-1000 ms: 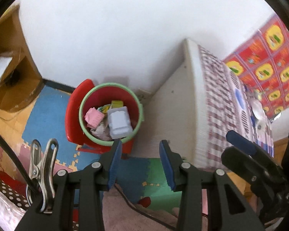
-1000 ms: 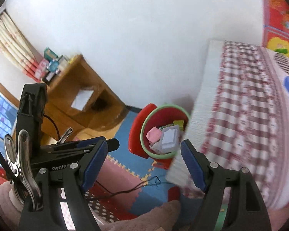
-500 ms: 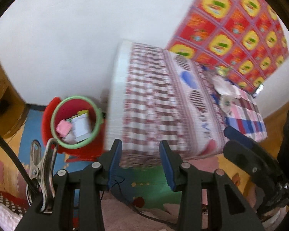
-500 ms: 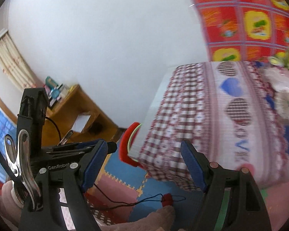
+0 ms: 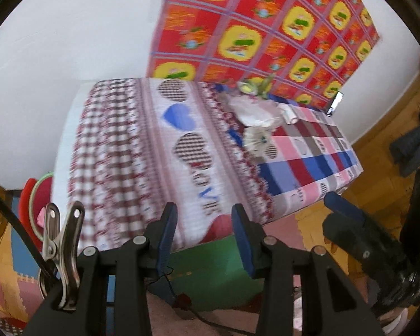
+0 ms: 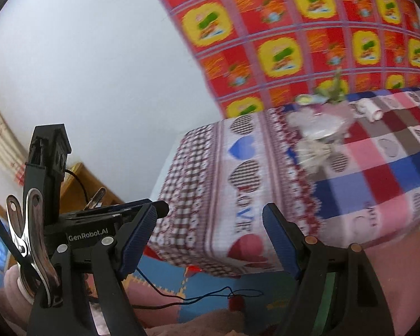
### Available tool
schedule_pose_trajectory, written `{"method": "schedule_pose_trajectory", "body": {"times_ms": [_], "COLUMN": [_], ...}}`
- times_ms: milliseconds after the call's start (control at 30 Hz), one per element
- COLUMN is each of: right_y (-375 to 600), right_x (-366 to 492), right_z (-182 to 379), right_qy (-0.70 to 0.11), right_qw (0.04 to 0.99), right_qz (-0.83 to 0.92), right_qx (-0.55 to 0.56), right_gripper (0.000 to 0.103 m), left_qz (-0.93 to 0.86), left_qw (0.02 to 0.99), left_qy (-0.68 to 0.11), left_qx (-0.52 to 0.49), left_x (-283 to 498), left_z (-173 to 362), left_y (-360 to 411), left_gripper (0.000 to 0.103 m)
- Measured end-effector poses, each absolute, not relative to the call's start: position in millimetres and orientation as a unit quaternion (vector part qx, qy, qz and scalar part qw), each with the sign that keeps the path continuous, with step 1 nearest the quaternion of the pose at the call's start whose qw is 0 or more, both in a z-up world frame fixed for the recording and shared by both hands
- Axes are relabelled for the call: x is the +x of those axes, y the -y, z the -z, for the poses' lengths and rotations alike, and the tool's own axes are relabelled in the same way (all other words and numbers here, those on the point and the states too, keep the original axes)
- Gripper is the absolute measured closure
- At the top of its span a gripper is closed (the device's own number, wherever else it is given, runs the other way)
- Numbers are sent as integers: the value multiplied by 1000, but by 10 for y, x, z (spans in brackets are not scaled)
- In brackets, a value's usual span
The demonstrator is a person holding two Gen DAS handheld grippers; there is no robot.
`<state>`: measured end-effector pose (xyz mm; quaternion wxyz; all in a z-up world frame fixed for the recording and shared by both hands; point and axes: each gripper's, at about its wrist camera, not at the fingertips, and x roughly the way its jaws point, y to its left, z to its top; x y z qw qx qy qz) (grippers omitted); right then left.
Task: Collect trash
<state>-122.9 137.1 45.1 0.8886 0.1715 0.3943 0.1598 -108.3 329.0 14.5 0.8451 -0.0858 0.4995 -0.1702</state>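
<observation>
Both views have swung off the bin and onto the bed. A second ago the red bin with its green rim sat mid-frame ahead of the left gripper, full of scraps; now only a sliver of the bin shows at the left edge of the left view, tucked beside the bed's end, and it is gone from the right view altogether.

Nearest, the left gripper is about half open, with nothing between its blue pads. The right gripper gapes wide, likewise empty. Beneath them lie foam floor mats and a thin dark cord trailing over them.

Past the mats, the bed fills both views, its patterned sheet hanging over the near edge. Farther in, toward the wall side of the bed, lies the trash: a crumpled clear wrapper or bag, a paler crinkled piece just nearer, and a small white roll toward the far edge. Motion blur hides finer detail. Behind hangs a red and yellow wall cloth.

My reading: one drop is done, and the hands are turning back for the next piece on the bed, still a reach away.
</observation>
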Motion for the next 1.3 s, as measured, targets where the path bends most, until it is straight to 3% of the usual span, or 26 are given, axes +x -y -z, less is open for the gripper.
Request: {"method": "schedule_pose_trajectory", "body": {"times_ms": [667,1300], "right_y": [102,1029], "right_x": [-663,339], "right_z": [-303,-52], "right_qy": [-401,-434], "right_qw": [895,883], "right_qz": [-32,-56], "right_qx": [193,168], "right_gripper": [23,23], "left_qz": [277,205], "left_qw": [824,818], "left_qy": [-491,-535], "left_qx": [-51,-45], "left_x": [119,1157], "left_z": [-73,334], "left_y": [-1820,-1272], "left_gripper": [61,61]}}
